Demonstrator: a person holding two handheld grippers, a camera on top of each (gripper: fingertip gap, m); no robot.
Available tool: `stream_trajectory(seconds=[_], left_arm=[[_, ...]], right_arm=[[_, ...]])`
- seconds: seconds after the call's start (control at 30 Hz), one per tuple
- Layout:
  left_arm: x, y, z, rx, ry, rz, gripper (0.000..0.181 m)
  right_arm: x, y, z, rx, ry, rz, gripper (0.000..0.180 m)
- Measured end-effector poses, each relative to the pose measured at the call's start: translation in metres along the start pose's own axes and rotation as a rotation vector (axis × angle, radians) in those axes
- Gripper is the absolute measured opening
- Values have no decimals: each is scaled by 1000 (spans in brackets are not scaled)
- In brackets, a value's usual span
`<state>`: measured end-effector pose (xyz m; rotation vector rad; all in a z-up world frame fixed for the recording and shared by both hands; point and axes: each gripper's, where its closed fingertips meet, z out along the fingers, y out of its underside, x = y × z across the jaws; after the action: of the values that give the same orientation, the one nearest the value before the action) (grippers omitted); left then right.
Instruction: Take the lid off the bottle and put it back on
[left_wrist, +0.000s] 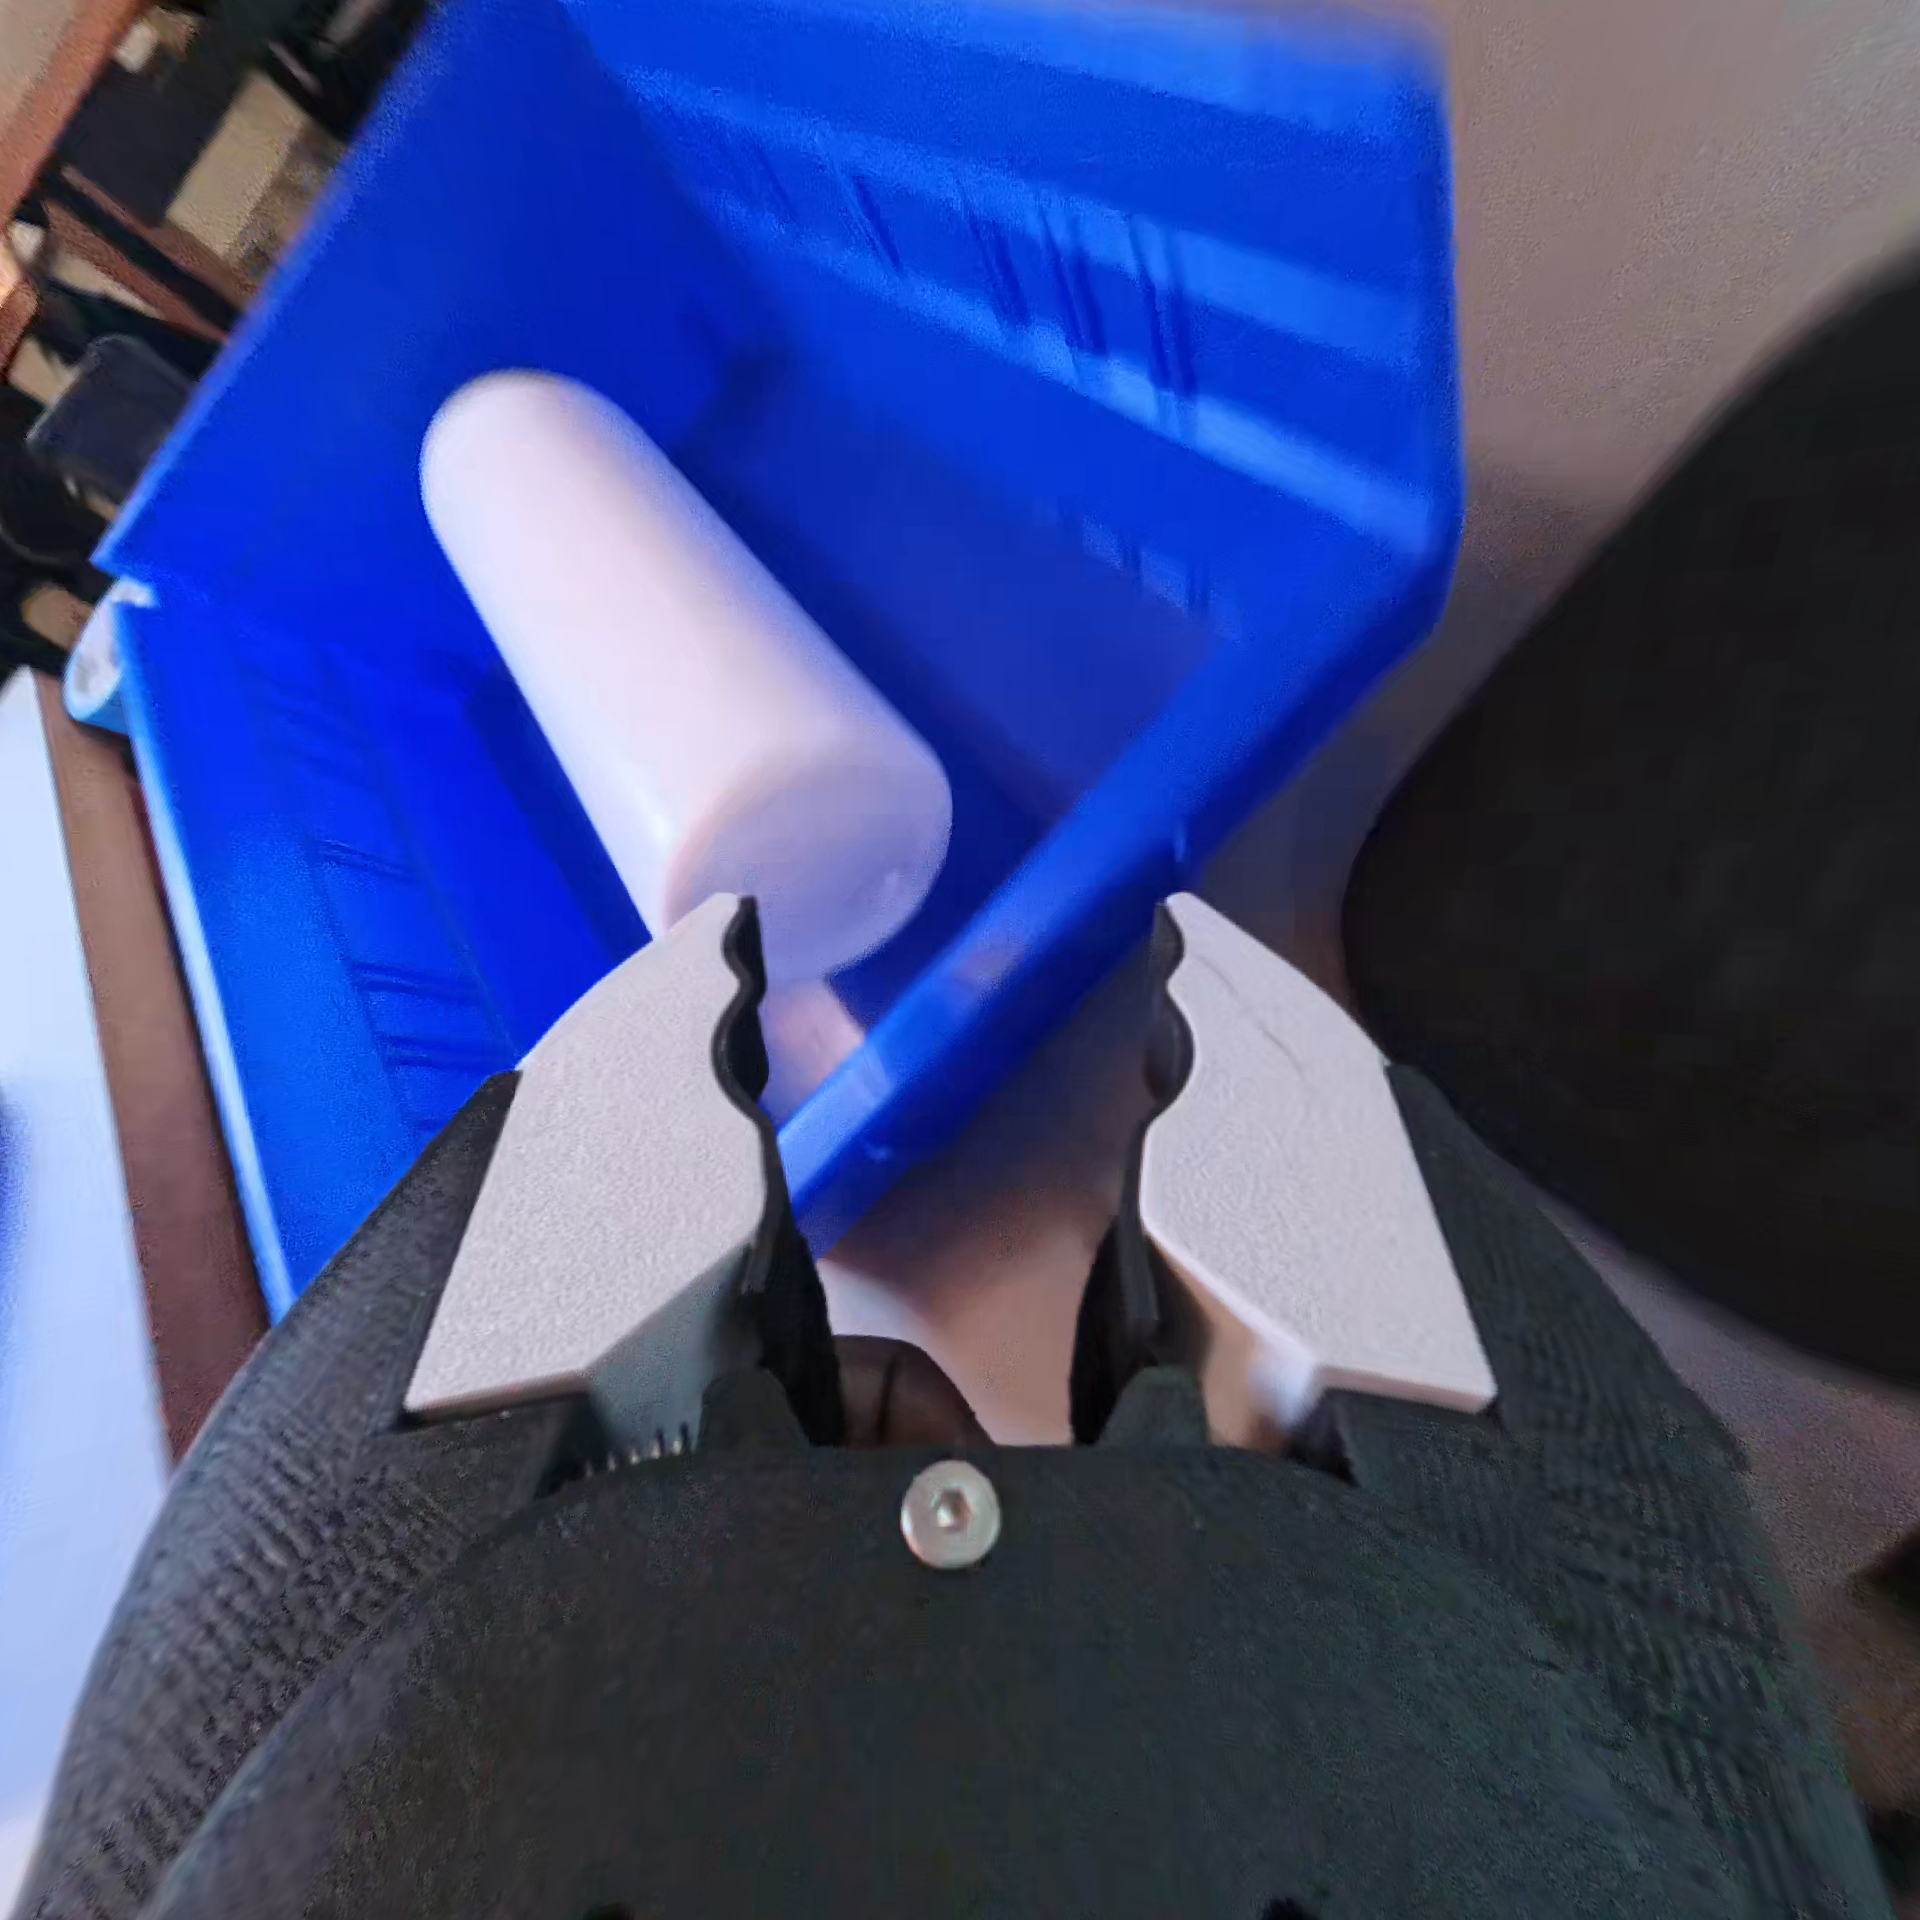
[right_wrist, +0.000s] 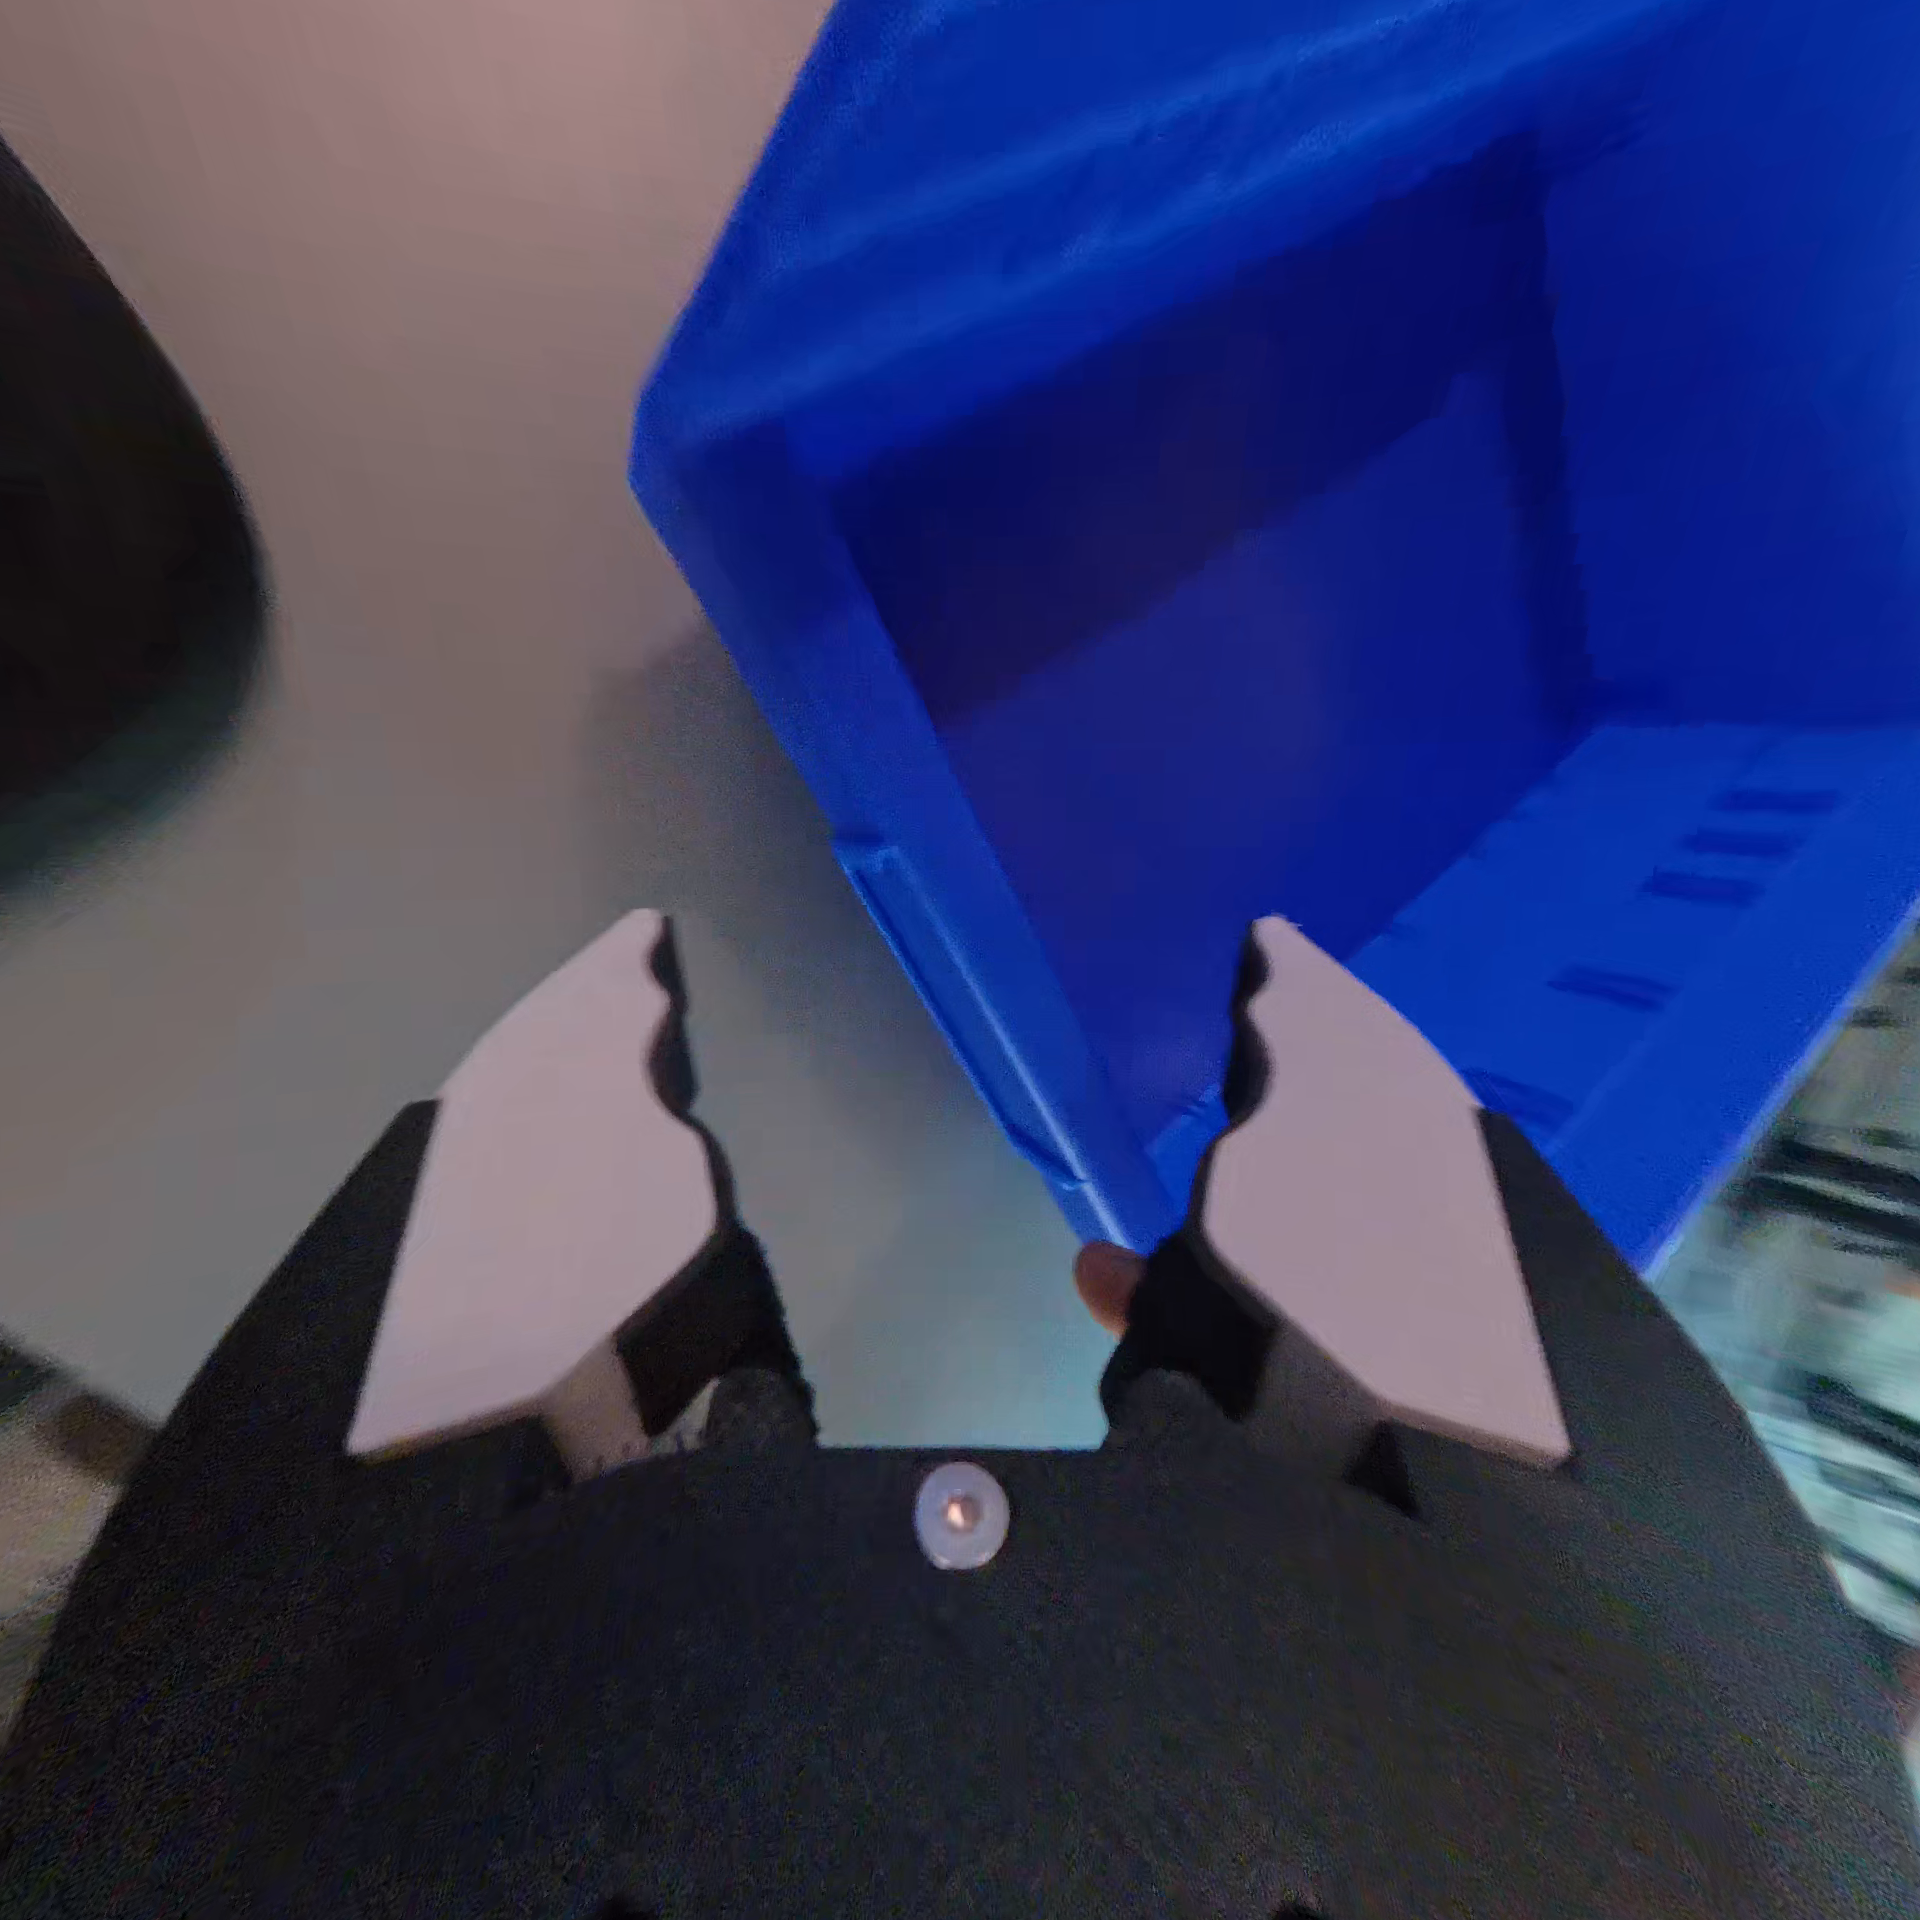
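Left gripper (left_wrist: 956, 935): being held nearest the camera, above the near corner of the bin; its pale fingers (left_wrist: 623, 1143) are being kept apart, with nothing between them.

Right gripper (right_wrist: 961, 945): being held beside the bin's other end, over bare tabletop; its fingers (right_wrist: 561, 1164) are likewise standing apart and empty.

Blue bin (left_wrist: 1122, 894): being viewed at a slant in the left wrist view, much blurred; it is serving as the holder from which the bottle is to be fetched. In the right wrist view the part of the bin (right_wrist: 790, 665) that shows is holding nothing.

Bottle (left_wrist: 665, 665): a pale, rounded cylinder, being kept lying on its side inside the bin, one end pointing toward the left gripper and just beyond its fingertips. No contact is being made.

Lid: not being told apart from the body; the blur is hiding any seam, so which end bears it cannot be told.

Tabletop (right_wrist: 395, 727): pale and plain, carrying the bin.

Dark rounded shape (left_wrist: 1683, 935): lying at the picture's edge, unidentified.

Stage, as judged: the bottle is being approached; the lid is presumably not yet off.
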<state>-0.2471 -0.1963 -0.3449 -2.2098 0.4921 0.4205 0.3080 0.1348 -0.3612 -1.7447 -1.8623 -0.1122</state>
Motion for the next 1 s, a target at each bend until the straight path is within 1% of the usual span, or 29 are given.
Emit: stream_trajectory(seconds=[0.03,0.07,0.13,0.17,0.23,0.33,0.43,0.5,0.6,0.63,0.7,0.77,0.83,0.9,1.0], left_arm=[[-5,-18,-8,68,-5,-116,76],[-14,-37,-15,136,-18,-224,79],[-38,-68,-23,207,-36,-407,83],[-49,-78,-20,192,-21,-464,89],[-73,-85,-3,80,0,-529,92],[-113,-81,42,-112,24,-574,97],[-124,-73,90,-304,178,-663,100],[-129,-59,115,-445,219,-658,100],[-125,-43,142,-598,264,-639,101],[-120,-38,147,-644,286,-622,103],[-103,-30,153,-721,361,-597,96],[-83,-23,154,-777,435,-575,103],[-78,-24,150,-779,432,-488,102],[-80,-25,142,-754,386,-389,101],[-101,-54,120,-557,253,-325,100]], right_arm=[[0,-10,-8,55,-39,72,111],[2,-22,-16,113,-48,101,115],[9,-50,-33,229,-20,73,117],[11,-65,-41,273,-11,56,117],[12,-93,-52,333,-5,31,118],[4,-132,-63,398,-11,-49,118],[-6,-158,-68,422,-10,-130,117],[-12,-167,-68,411,-6,-182,116],[-18,-175,-69,403,-4,-245,114],[-20,-176,-69,404,-3,-260,113],[-20,-178,-71,408,6,-274,111],[-20,-180,-72,419,14,-281,109],[-20,-181,-72,435,22,-283,106],[-21,-182,-71,444,30,-287,103],[-27,-184,-72,472,15,-281,101]])
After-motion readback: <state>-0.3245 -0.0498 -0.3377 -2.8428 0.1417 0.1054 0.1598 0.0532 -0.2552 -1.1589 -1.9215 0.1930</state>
